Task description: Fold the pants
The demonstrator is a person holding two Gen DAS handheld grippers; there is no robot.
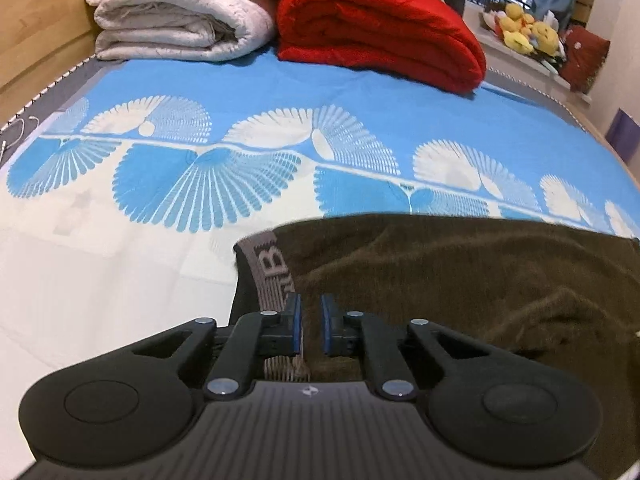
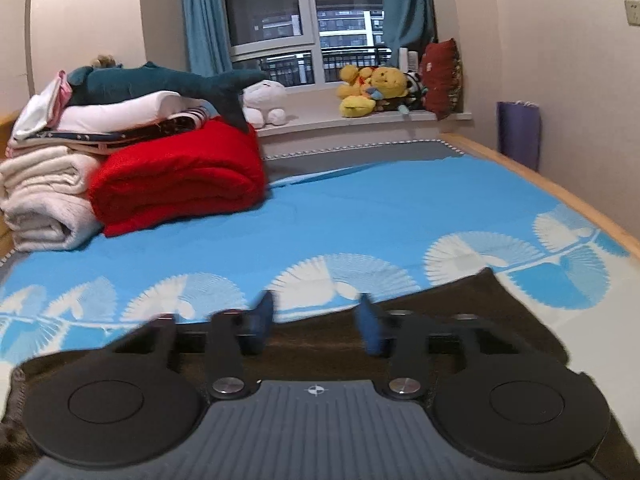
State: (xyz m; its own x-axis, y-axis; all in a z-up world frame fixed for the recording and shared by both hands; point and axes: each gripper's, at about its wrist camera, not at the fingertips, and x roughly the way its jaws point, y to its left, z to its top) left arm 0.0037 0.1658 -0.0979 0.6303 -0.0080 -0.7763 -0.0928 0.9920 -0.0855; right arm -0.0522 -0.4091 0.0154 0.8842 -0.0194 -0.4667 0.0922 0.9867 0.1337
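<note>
- Dark brown pants (image 1: 460, 280) are lying spread on the bed (image 1: 120, 280), on its blue-and-white patterned cover, near edge.
- Left gripper (image 1: 310, 328) is sitting at the waistband (image 1: 268, 272); its jaws are nearly closed, with fabric running between the blue pads (image 1: 327, 326). Whether they are actually pinching it, I cannot tell.
- Right gripper (image 2: 316, 324) is hovering over the cloth, blurred, jaws partly apart with nothing visibly between them.
- Fabric is looking soft, limp and light: it will likely drape and wrinkle, not slide.
- Best hold is probably the thicker lettered waistband at one end and a leg hem at the other.
- Folded red blanket (image 2: 180, 176) and white blanket (image 1: 180, 12) are sitting well apart at the far end.
</note>
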